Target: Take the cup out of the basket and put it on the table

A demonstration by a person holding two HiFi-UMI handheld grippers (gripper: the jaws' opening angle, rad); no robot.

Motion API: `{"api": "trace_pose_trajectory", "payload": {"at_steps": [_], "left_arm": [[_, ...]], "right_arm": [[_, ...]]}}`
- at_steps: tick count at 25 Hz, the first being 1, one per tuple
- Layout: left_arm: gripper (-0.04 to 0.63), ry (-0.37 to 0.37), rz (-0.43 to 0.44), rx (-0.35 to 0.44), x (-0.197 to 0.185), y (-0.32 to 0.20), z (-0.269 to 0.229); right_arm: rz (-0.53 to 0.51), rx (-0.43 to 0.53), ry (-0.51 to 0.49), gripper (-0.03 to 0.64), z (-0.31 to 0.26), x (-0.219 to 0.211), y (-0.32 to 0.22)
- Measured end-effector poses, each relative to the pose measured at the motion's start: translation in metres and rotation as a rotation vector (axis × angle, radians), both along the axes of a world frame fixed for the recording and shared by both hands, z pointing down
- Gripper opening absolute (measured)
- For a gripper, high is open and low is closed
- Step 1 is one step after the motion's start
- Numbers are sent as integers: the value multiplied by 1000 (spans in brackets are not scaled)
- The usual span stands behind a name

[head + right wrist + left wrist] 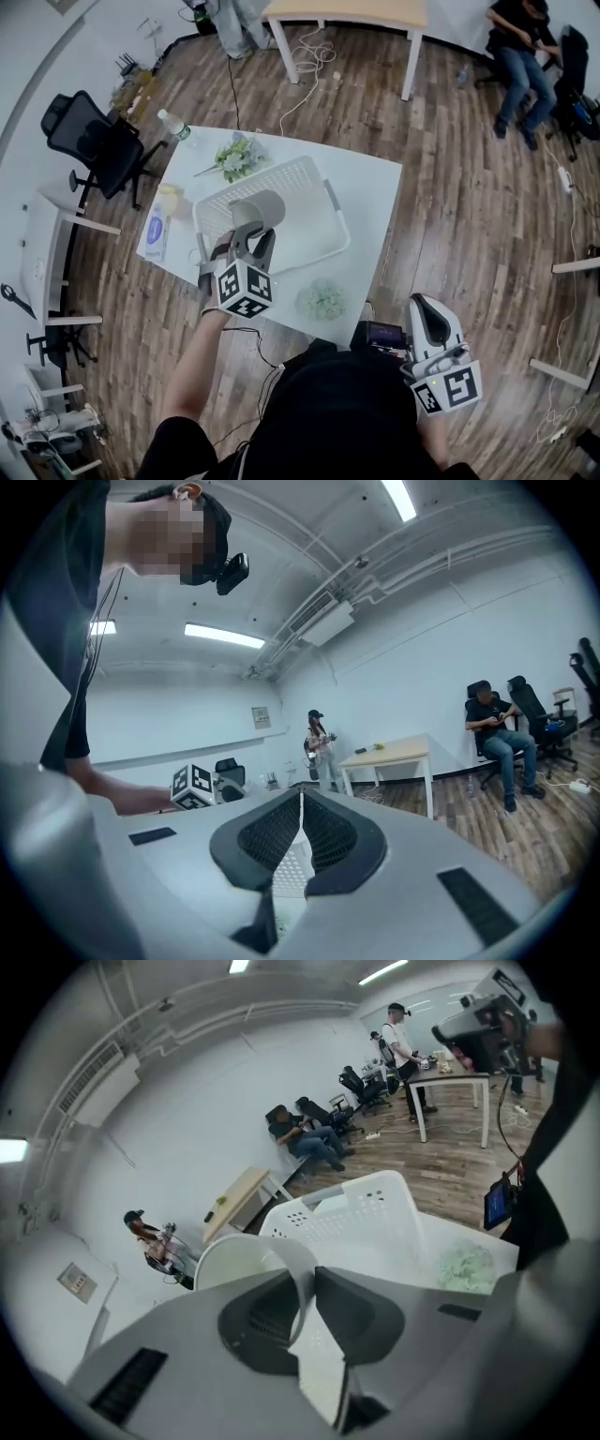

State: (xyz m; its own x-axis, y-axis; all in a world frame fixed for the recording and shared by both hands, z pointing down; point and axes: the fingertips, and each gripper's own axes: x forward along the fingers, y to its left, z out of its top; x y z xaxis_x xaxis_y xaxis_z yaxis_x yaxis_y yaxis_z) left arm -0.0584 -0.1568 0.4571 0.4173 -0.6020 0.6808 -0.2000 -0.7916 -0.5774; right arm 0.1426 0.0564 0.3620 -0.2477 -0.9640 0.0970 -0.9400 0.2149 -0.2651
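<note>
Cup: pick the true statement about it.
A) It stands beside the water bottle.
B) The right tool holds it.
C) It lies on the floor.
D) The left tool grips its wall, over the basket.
D: in the left gripper view the left tool pinches the wall of the cup between its jaws, and the head view shows the cup over the basket.

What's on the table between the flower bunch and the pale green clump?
The white basket lies between the flower bunch and the pale green clump; the head view shows it.
</note>
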Motion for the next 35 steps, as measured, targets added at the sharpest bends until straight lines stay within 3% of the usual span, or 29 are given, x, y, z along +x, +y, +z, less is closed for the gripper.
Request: {"api": "trace_pose_trajectory", "payload": {"at_steps": [5,11,16,22,30,35], "left_arm": [[54,-1,23,94,-24,45,-41],[54,-69,33,113,-61,107,-51],[54,-102,9,38,-95,159,-36],[54,-151,35,-83,-113,198,19],[49,-243,111,-209,-128,205,96],[49,-284,147,-304,-112,200,148]], "right_arm": [[-46,2,0,26,-3,-20,-4],[-125,6,9,26,-6,-49,-15],[-165,2,19,26,-7,-69,-23],[-174,-20,32,26,-2,-80,-24],[-117,-58,53,26,0,-80,-8],[-57,-67,69,26,0,-67,4]]}}
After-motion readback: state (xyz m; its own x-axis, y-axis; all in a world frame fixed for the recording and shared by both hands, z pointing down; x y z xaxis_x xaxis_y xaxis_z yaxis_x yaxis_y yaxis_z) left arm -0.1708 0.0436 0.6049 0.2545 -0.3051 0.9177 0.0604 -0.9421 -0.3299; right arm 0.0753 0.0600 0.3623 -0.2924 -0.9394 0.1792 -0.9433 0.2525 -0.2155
